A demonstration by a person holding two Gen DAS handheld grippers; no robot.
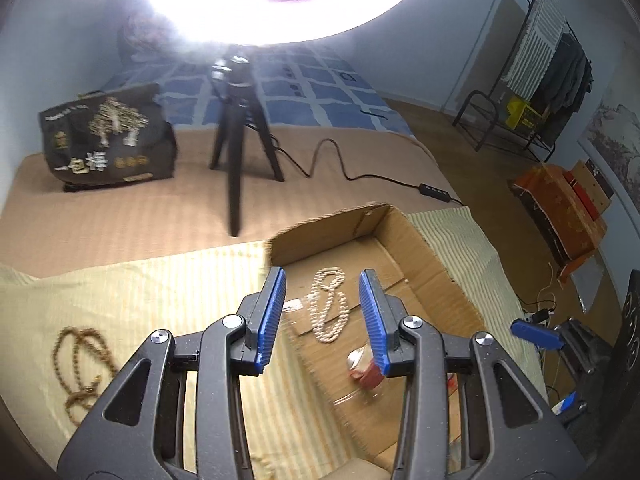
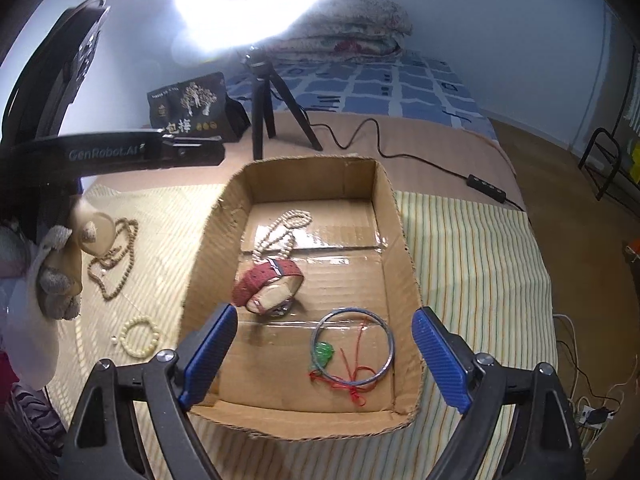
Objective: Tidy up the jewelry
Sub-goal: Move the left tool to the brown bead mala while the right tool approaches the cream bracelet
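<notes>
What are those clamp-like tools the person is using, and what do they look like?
Two hand-held grippers. Each, left gripper and right gripper, has matt black linkage arms joined by silver round-headed pivots and two ribbed blue pads. From the right camera, the left tool's black body carries white lettering, "GenRobot.AI", and the hand holding it wears a grey-and-cream knit glove.

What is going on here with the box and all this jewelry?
A person with a gripper in each hand is sorting jewelry into a cardboard box. A pale bead necklace, a red-strapped watch and a bangle already lie inside. A brown bead necklace and a cream bracelet wait on the striped cloth. The left gripper and right gripper are open, holding nothing.
</notes>
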